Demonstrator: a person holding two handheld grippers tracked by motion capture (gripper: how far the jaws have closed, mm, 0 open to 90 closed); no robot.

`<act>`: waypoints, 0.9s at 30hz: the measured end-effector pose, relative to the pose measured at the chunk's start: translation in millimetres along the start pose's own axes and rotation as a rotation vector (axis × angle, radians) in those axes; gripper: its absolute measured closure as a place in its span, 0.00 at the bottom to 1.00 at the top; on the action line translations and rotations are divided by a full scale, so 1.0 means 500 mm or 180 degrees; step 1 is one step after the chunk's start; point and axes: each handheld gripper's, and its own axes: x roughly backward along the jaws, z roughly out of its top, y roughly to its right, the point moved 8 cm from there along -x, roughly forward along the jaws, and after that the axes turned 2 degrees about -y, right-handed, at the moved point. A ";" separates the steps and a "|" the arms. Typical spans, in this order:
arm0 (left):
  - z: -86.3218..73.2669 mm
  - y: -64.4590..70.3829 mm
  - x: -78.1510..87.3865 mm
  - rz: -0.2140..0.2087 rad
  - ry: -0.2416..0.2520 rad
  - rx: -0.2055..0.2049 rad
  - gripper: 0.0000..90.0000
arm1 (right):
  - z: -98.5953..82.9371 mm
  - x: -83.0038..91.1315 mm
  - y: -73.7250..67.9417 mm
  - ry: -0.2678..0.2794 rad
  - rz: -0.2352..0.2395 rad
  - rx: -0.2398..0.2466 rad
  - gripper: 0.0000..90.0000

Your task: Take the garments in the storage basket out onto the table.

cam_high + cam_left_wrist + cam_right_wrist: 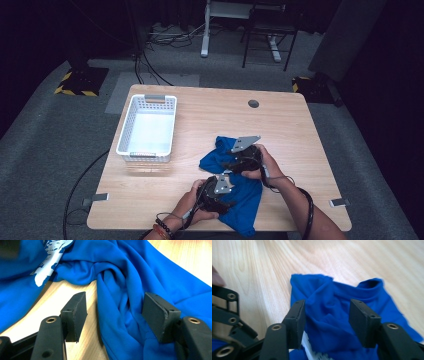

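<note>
1. Grey carpet runs all around the wooden table (280, 125), with a chair and desk legs standing in the dark beyond its far edge.
2. On the table's left part, away from my work, sits a white slotted basket (148, 128), well apart from the cloth.
3. Near the front edge, a little right of the middle, lies the crumpled blue shirt (247, 197); one end hangs over the front edge, and a white print (47, 267) shows on a fold in my left gripper view.
4. My right gripper (239, 159) rests over the far end of the shirt, its fingers (295, 321) spread wide with a hump of blue cloth between them, pinching nothing.
5. My left gripper (216, 194) sits at the shirt's near left side; its fingers (76, 312) are spread wide too, a twisted ridge of cloth rising between them, one finger over bare wood.
</note>
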 end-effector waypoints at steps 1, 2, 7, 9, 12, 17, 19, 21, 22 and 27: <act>0.000 0.000 0.000 0.0001 -0.0002 0.0003 0.41 | -0.002 -0.010 -0.002 -0.0038 0.0019 -0.0011 0.52; 0.000 0.000 0.000 0.0003 -0.0007 -0.0003 0.41 | -0.003 -0.019 -0.002 -0.0069 0.0035 -0.0015 0.53; 0.000 0.000 0.000 0.0005 0.0011 0.0009 0.41 | -0.010 -0.046 0.008 -0.0281 -0.0109 -0.0009 0.82; 0.000 0.001 0.000 0.0005 0.0017 0.0021 0.41 | -0.014 -0.043 0.014 -0.0276 -0.0140 -0.0050 0.93; -0.001 0.000 0.000 0.0009 0.0003 0.0010 0.41 | -0.016 -0.018 0.036 -0.0174 -0.0293 -0.0195 0.95; 0.000 0.000 0.000 0.0010 0.0000 0.0014 0.41 | -0.012 0.054 0.072 0.0074 -0.0533 -0.0348 0.95; 0.000 0.000 0.000 0.0028 -0.0018 0.0015 0.41 | -0.008 0.089 0.083 0.0157 -0.0625 -0.0380 0.95; 0.000 0.001 0.000 0.0027 -0.0020 0.0024 0.41 | -0.009 0.122 0.096 0.0214 -0.0724 -0.0396 0.95; 0.000 0.001 0.000 0.0029 -0.0019 0.0026 0.41 | -0.012 0.136 0.102 0.0232 -0.0741 -0.0450 0.95; 0.001 0.001 0.000 0.0042 -0.0017 0.0041 0.41 | -0.054 0.185 0.145 0.0225 -0.0921 -0.0819 0.95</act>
